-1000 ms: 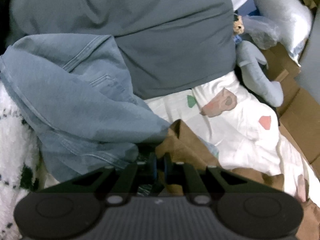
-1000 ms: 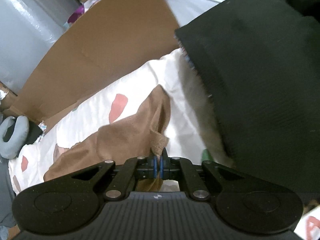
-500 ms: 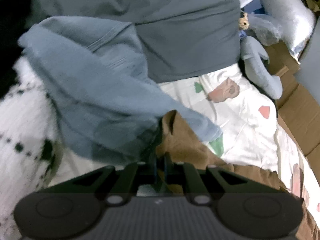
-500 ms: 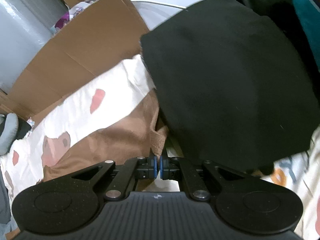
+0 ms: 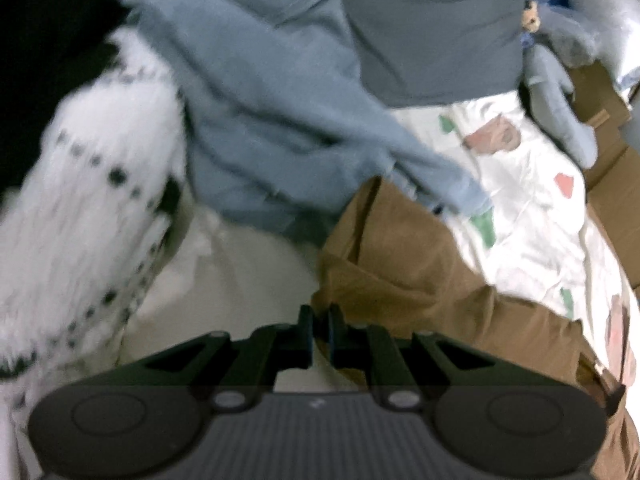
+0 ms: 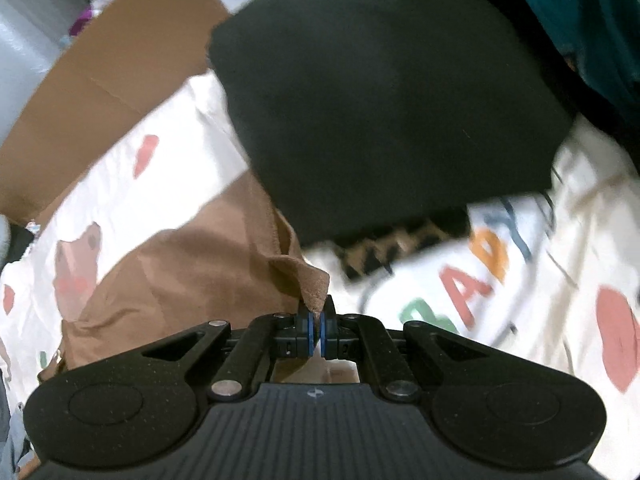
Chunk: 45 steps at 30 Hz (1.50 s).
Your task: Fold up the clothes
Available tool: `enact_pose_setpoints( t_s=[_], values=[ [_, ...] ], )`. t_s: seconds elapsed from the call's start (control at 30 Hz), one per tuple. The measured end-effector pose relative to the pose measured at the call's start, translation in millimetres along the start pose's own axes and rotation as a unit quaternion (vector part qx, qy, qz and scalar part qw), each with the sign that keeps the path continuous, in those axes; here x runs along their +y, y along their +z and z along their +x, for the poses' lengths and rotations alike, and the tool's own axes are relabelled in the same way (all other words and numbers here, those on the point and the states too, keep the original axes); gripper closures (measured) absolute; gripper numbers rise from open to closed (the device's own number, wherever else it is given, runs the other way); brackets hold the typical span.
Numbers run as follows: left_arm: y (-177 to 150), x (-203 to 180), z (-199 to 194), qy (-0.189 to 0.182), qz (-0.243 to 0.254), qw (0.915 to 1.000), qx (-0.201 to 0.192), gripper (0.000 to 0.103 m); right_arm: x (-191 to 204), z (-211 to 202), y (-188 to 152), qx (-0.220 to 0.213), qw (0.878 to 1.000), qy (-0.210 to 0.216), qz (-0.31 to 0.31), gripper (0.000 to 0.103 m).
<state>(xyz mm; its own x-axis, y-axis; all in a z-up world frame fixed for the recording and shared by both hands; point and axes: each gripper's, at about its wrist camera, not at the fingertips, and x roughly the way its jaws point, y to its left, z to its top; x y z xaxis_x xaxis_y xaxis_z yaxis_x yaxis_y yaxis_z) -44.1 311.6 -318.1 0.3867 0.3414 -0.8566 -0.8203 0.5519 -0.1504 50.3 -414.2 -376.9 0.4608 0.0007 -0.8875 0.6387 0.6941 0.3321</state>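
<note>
Right wrist: brown garment [image 6: 200, 276] corner pinched in hand-held gripper [image 6: 317, 330].

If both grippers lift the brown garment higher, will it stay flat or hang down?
The brown garment probably sags between the left gripper and right gripper; it already creases. It seems light, since each pinches only an edge.

- The brown garment [image 5: 404, 264] runs off the left view's lower right edge, part of it under the blue garment [image 5: 272, 128].
- The fluffy white fabric [image 5: 80, 216] is smeared by blur (its dots read as streaks).
- In the right view the black cloth [image 6: 384, 104] covers a checked fabric [image 6: 392, 248], too blurred to identify.
</note>
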Motion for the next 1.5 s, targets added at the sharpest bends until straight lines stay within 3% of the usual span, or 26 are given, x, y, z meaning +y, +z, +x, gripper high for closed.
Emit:
enact_pose_setpoints(
  t_s=[0.3, 0.4, 0.53, 0.87, 1.03, 1.13, 1.5],
  values=[
    [-13.1, 19.8, -3.6, 0.020, -0.025, 0.9986, 0.042, 0.090, -17.2, -8.5, -17.1, 0.017, 0.999, -0.014, 0.023, 0.097],
    [-7.6, 24.3, -14.6, 0.015, -0.028, 0.9990, 0.030, 0.090, -22.5, -24.5, -17.7, 0.010, 1.000, -0.008, 0.028, 0.090],
    [7.2, 16.4, -27.7, -0.006, -0.002, 0.9999, 0.015, 0.088, -18.4, -48.1, -11.9, -0.012, 1.000, -0.002, 0.001, 0.078],
    [47.7, -30.0, -54.4, -0.063, 0.076, 0.9950, -0.018, 0.080, 15.6, -84.0, 23.7, -0.058, 0.994, 0.044, -0.085, 0.069],
    [66.4, -62.2, -56.9, -0.090, 0.145, 0.9849, -0.028, 0.069, 43.8, -92.3, 48.7, -0.079, 0.981, 0.069, -0.165, 0.068],
    [71.6, -82.9, -54.3, -0.109, 0.188, 0.9757, -0.027, 0.069, 66.4, -94.1, 62.9, -0.088, 0.969, 0.082, -0.214, 0.061],
    [61.0, -153.2, -27.6, -0.139, 0.311, 0.9399, -0.015, 0.068, 131.2, -70.0, 68.9, -0.077, 0.934, 0.112, -0.331, 0.060]
  ],
)
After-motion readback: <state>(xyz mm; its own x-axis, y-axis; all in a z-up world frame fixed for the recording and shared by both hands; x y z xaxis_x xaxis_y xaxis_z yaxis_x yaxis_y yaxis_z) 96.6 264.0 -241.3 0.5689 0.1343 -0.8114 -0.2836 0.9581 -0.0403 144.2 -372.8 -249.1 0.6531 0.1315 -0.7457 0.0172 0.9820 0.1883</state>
